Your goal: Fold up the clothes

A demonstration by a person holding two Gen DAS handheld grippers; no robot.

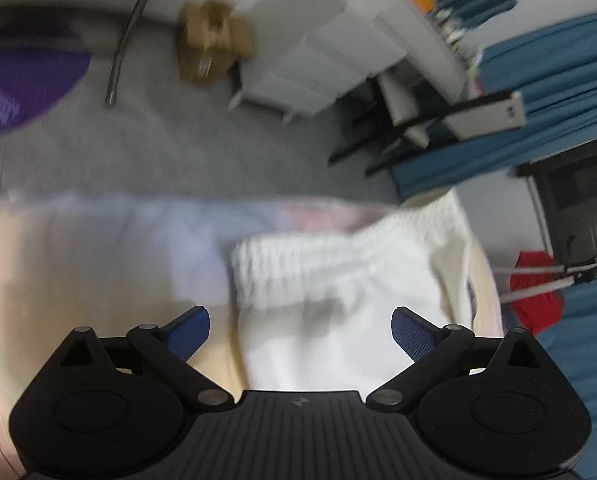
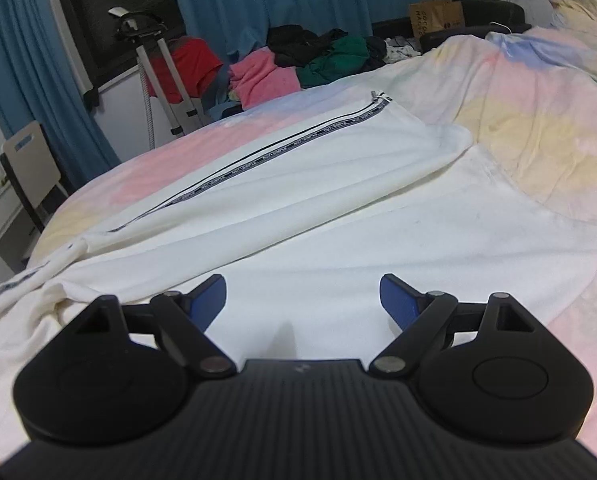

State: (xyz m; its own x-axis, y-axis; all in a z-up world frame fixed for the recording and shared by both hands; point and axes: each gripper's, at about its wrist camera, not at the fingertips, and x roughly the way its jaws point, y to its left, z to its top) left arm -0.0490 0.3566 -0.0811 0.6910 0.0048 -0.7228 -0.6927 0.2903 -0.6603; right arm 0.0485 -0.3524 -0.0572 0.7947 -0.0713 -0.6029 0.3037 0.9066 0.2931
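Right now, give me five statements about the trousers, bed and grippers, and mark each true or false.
1. The white trousers lie on the bed. True.
2. The right gripper is shut on the trousers. False: its jaws stand open, holding nothing.
3. A dark stripe runs along one trouser leg. True.
4. The left gripper is clamped shut. False: open, above the waistband.
5. The trousers are black. False: white.

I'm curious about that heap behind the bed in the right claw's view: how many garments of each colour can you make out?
Red cloth item: 1
Pink fuzzy garment: 1
Green garment: 1
Black clothing, one clump, items not separable: 1
Total: 4
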